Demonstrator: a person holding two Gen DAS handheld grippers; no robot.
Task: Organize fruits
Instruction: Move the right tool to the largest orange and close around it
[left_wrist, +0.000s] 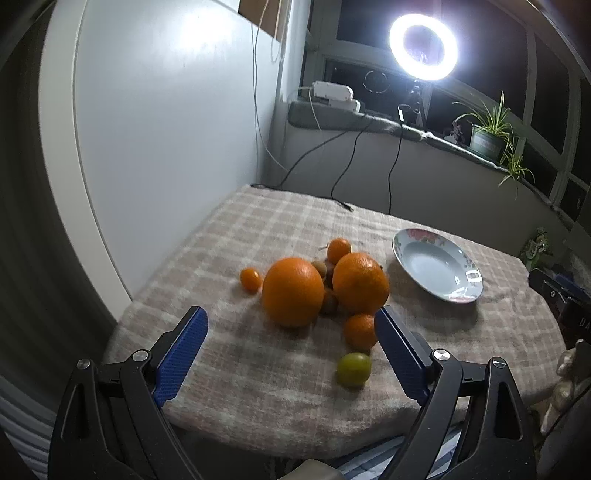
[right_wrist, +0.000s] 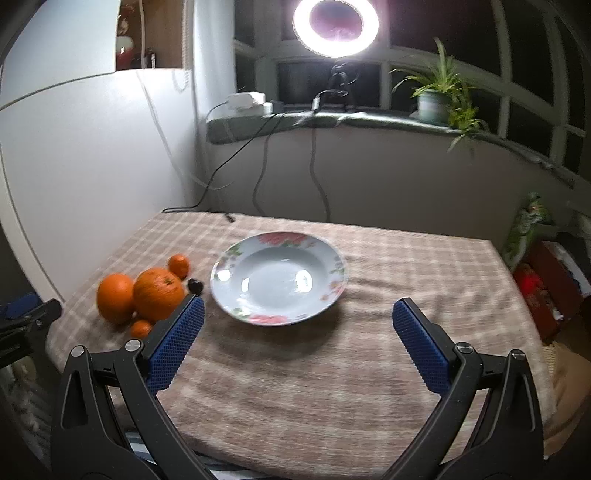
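A checked cloth covers the counter (left_wrist: 258, 369) under a ring light (left_wrist: 423, 47). 2 large oranges (left_wrist: 293, 291) sit clustered with small citrus near its left edge, beside a flowered plate (right_wrist: 279, 277). The left tool (left_wrist: 291, 325) and right tool (right_wrist: 297, 317) are both spread, holding nothing.

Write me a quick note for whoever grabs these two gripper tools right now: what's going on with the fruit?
Left gripper: open, empty, facing the fruit pile.
Right gripper: open, empty, facing the floral plate.
Fruit sits left of the plate on the checked cloth: two big oranges, small mandarins, a kumquat, a green lime, brownish small fruits between.
Done: nothing; the plate holds no fruit.
Left: probably move all fruit onto the plate.
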